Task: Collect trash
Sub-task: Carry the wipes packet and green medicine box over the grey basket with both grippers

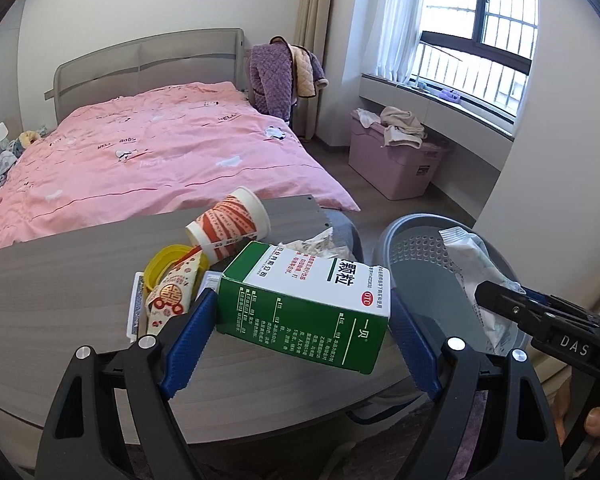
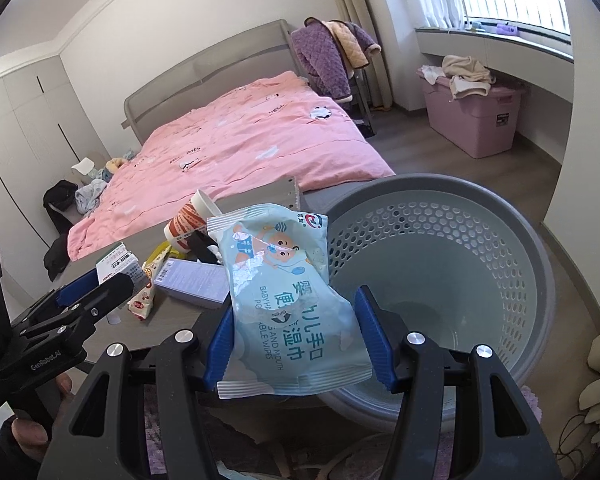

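My left gripper [image 1: 302, 300] is shut on a green and white medicine box [image 1: 312, 320], which hangs tilted just above the grey wooden table [image 1: 60, 300]. My right gripper [image 2: 296, 304] is shut on a light blue pack of baby wipes [image 2: 276, 272], held upright beside the rim of the grey perforated basket [image 2: 460, 248]. On the table behind lie a tipped red-striped paper cup [image 1: 230, 226], a yellow lid [image 1: 162, 262], a red and white snack wrapper [image 1: 172, 300], a crumpled tissue [image 1: 320, 244] and a pale purple box [image 2: 196, 280].
The basket [image 1: 416, 248] stands on the floor at the table's right end. Beyond the table is a bed with a pink cover [image 1: 160, 152]. A pink storage bin [image 1: 392, 160] with clothes sits under the window sill, and a purple jacket [image 1: 272, 72] hangs by the bed.
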Demonstrator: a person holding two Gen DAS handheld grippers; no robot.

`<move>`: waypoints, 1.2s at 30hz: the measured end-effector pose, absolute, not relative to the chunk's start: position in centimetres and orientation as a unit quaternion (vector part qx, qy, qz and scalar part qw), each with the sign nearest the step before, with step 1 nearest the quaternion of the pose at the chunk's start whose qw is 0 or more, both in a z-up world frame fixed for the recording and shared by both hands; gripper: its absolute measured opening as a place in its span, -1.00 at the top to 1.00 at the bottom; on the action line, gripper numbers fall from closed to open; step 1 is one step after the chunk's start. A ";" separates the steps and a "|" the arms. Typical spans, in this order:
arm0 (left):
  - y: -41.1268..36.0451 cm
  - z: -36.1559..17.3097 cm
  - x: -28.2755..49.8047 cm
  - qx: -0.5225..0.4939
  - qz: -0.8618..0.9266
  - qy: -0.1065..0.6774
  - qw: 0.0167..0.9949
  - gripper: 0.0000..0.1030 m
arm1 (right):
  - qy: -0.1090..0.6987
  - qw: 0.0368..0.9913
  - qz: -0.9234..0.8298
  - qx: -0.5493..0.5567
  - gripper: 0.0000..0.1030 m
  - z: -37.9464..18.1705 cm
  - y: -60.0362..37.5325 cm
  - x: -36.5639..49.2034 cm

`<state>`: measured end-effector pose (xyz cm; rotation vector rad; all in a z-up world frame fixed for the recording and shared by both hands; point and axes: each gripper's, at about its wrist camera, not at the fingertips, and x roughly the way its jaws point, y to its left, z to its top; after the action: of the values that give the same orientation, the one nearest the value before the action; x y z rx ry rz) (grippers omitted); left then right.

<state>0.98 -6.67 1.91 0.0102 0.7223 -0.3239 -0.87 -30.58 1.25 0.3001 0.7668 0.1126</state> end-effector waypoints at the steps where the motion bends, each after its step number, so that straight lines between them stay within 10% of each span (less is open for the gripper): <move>1: -7.3 2.1 1.1 0.007 -0.164 0.352 0.922 -0.58 | 0.371 0.916 0.050 0.146 -0.08 1.3 -31.1 -1.0; 36: -23.2 -1.8 6.4 0.083 -0.237 0.399 0.882 -0.58 | 0.396 0.897 -0.053 0.190 -0.08 -3.2 -43.4 -0.2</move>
<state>6.35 -23.20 -1.85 0.1736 0.8311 -0.4945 -0.20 -43.40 -3.16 0.3947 0.8209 -0.1103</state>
